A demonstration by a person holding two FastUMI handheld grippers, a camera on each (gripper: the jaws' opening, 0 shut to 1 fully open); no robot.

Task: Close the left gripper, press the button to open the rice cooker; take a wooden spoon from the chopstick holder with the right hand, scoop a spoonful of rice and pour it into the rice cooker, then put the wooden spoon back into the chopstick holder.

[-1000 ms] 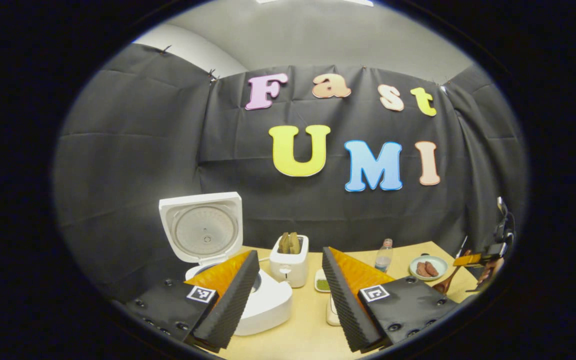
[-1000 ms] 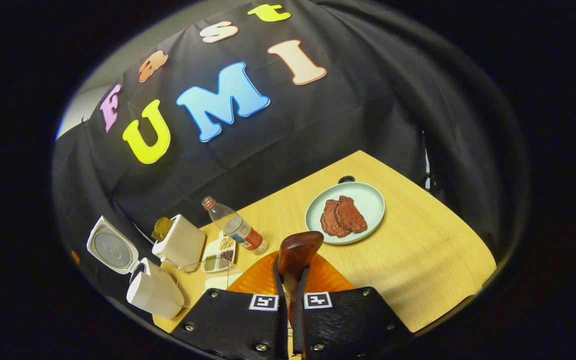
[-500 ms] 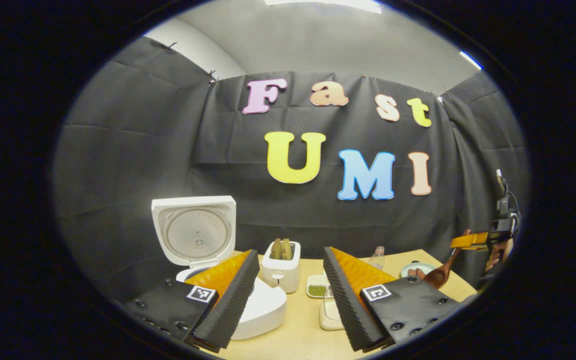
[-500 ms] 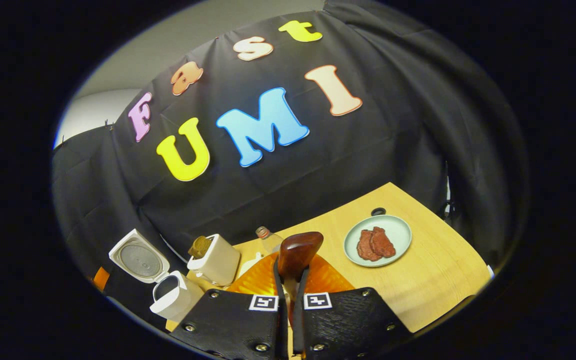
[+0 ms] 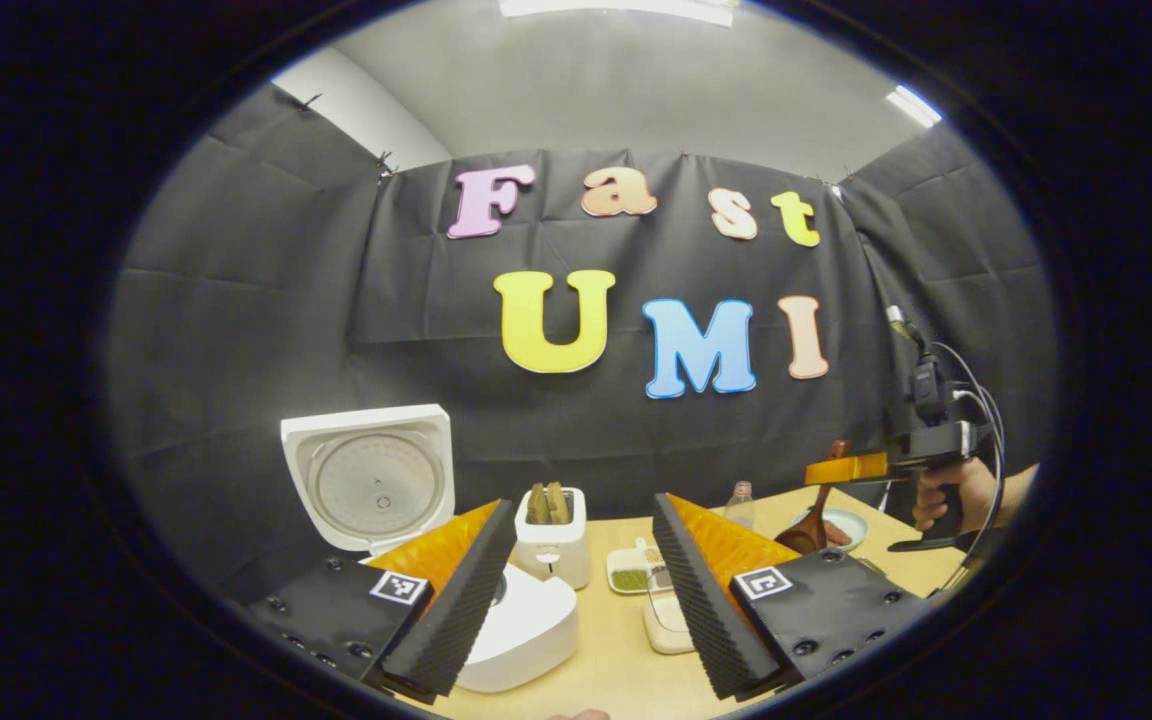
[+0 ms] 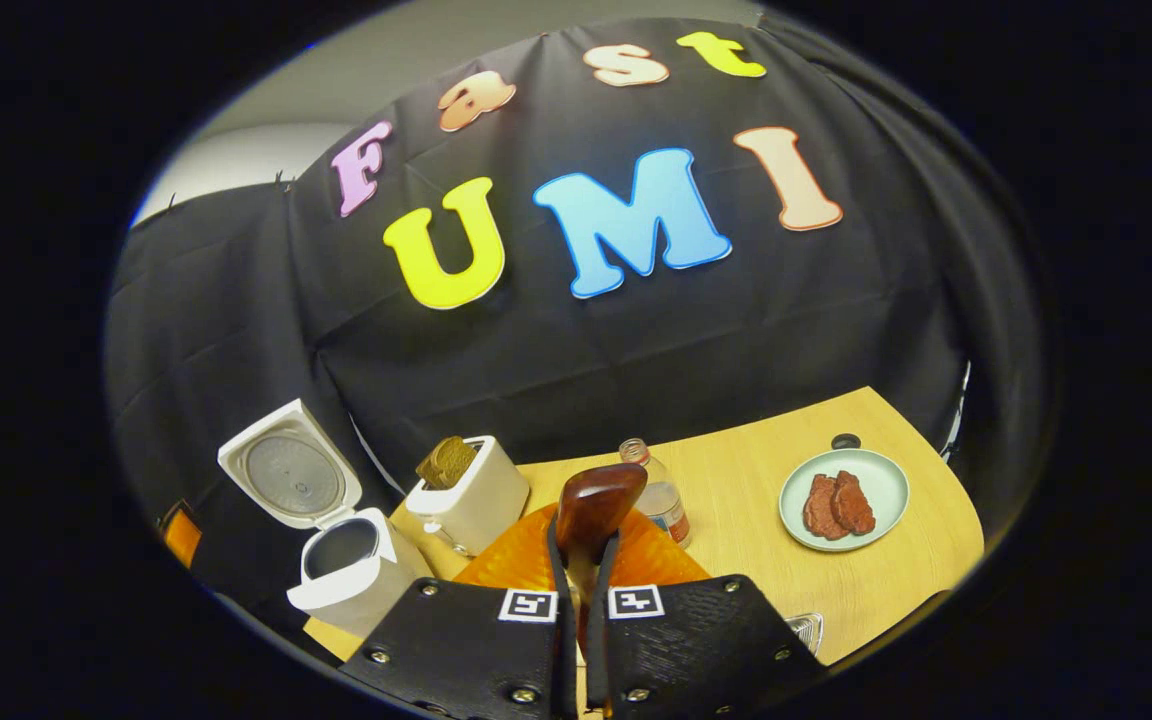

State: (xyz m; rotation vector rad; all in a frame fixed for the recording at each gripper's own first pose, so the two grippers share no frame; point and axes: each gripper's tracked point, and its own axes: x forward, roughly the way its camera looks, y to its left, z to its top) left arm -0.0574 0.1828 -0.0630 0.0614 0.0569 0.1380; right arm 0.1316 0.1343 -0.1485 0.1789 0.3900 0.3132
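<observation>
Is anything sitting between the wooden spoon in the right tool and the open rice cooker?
Yes. In the right gripper view the toaster stands on the table between the spoon, held by the right tool, and the open cooker. The bottle is to the other side, off that path.

Glossy dark wooden spoon point(image 6: 596, 505); smooth white plastic rice cooker point(image 6: 351, 575); matt pale wood-grain table point(image 6: 786, 580); clear plastic bottle point(image 6: 658, 495), lower centre.
</observation>
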